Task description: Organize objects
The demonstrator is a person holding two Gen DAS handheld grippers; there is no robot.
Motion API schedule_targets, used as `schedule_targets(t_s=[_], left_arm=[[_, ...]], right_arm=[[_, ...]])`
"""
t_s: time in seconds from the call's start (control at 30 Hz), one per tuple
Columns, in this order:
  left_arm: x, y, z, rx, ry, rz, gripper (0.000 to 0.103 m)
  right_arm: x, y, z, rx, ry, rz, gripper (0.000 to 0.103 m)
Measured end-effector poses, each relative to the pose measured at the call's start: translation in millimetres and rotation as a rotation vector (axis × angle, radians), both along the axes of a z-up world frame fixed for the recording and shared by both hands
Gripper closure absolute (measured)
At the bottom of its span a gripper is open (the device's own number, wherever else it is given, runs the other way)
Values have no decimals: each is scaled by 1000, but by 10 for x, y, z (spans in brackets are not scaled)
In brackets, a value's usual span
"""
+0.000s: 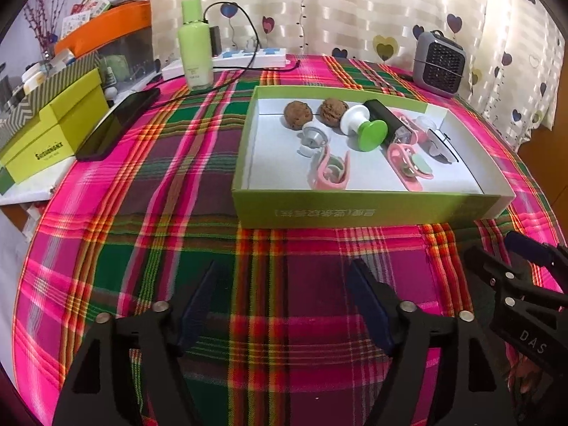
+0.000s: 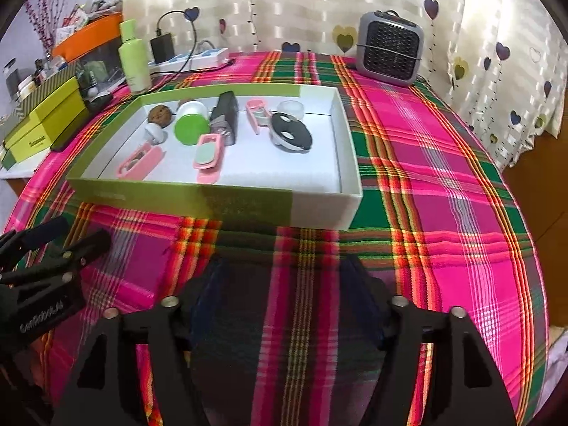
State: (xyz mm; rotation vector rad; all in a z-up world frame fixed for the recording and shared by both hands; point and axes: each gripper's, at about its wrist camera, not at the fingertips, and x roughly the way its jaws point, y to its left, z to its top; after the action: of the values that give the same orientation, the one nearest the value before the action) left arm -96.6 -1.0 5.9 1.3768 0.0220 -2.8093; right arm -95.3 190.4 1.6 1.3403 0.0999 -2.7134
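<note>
We have the shallow green box (image 1: pixel 372 209) on the plaid cloth (image 1: pixel 177 213), light card that would flex, so we would grip its wall. Inside lie a green-and-white knob (image 1: pixel 365 129), two brown balls (image 1: pixel 298 114) (probably rough, easy to pinch) and pink clips (image 1: pixel 332 174). The left gripper (image 1: pixel 284 301) and right gripper (image 2: pixel 284 294) hover spread, holding nothing.

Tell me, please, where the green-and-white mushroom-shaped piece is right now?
The mushroom-shaped piece lies in the green-rimmed box, between the walnuts and the black block.
</note>
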Motion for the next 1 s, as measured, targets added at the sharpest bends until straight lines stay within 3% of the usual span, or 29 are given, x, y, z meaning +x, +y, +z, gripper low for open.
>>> schedule_targets(t_s=[1.0], left_arm=[[-8, 17, -4, 2, 0, 1, 24]], right_arm=[[-48, 30, -12, 0, -5, -3, 25]])
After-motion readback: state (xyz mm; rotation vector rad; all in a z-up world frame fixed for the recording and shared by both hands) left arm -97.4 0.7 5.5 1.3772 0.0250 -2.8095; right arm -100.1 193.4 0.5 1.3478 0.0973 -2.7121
